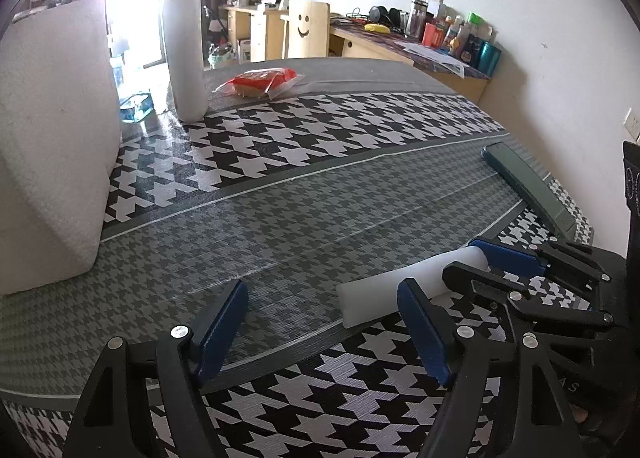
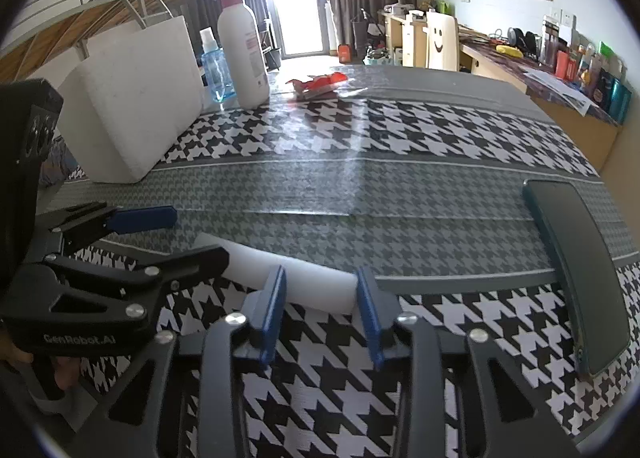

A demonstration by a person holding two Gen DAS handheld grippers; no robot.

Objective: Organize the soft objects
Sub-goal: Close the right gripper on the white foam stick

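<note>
A white foam roll (image 1: 384, 290) (image 2: 316, 286) lies on the houndstooth tablecloth (image 1: 304, 193), near the front edge. My left gripper (image 1: 320, 294) (image 2: 200, 232) is open, with the roll's left end between its fingers, close to the right-hand pad (image 1: 420, 334). My right gripper (image 2: 320, 272) (image 1: 460, 258) is at the roll's other end. Its jaws stand narrower, one finger crosses over the roll, and the roll's end sits by the other pad (image 2: 370, 310). Neither pair of pads clearly presses the foam.
A large white foam block (image 1: 52, 157) (image 2: 132, 105) stands at the left. Behind it are a white spray bottle (image 1: 184, 41) and a blue bottle (image 2: 216, 69). A red packet (image 1: 260, 81) lies at the far side. A dark green flat case (image 2: 576, 270) lies at the right.
</note>
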